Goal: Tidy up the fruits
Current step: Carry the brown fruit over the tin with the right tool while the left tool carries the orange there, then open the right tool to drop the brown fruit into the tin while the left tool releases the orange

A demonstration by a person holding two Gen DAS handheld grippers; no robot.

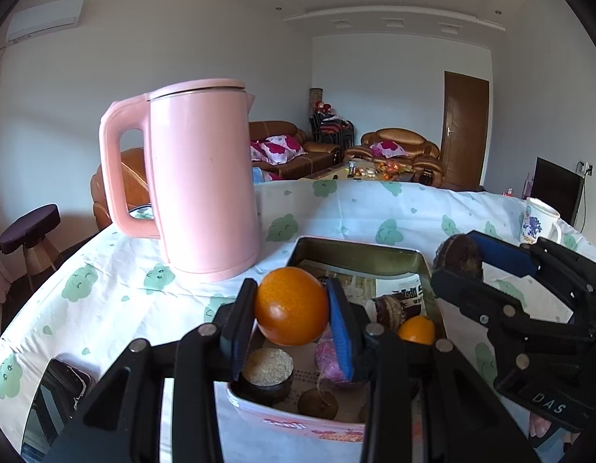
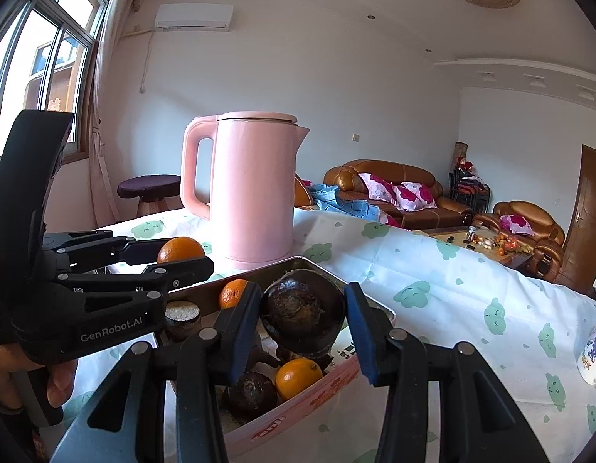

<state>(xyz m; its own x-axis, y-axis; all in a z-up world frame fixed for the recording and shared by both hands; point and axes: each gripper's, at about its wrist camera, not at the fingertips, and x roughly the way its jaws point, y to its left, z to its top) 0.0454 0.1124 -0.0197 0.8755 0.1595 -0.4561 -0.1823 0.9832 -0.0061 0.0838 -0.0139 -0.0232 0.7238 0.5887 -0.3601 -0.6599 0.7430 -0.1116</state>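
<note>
Your left gripper (image 1: 291,306) is clamped on an orange (image 1: 291,306), the fruit pinched between both pads at lower centre of the left wrist view, held just above the near end of the open tin box (image 1: 375,256). Your right gripper (image 2: 302,318) is closed on a dark brown round fruit (image 2: 302,314), seated between the blue pads at lower centre of the right wrist view, also over the box. In the left wrist view the same right gripper enters from the right edge with that dark fruit at its tips, above the box's right wall. Inside the box you have a second, smaller orange (image 1: 416,330) toward the right side, a purplish fruit (image 1: 330,360) partly hidden behind your left gripper's blue pad, and a dark piece with a pale, grainy cut top (image 1: 268,366) at the near left corner. The box sits on a table under a white cloth printed with green shapes (image 1: 105,270). A pink kettle (image 1: 199,181) stands upright behind the box, left of centre. A printed mug (image 1: 539,222) sits at the right edge. A dark phone-like slab (image 1: 55,397) lies at lower left.
</note>
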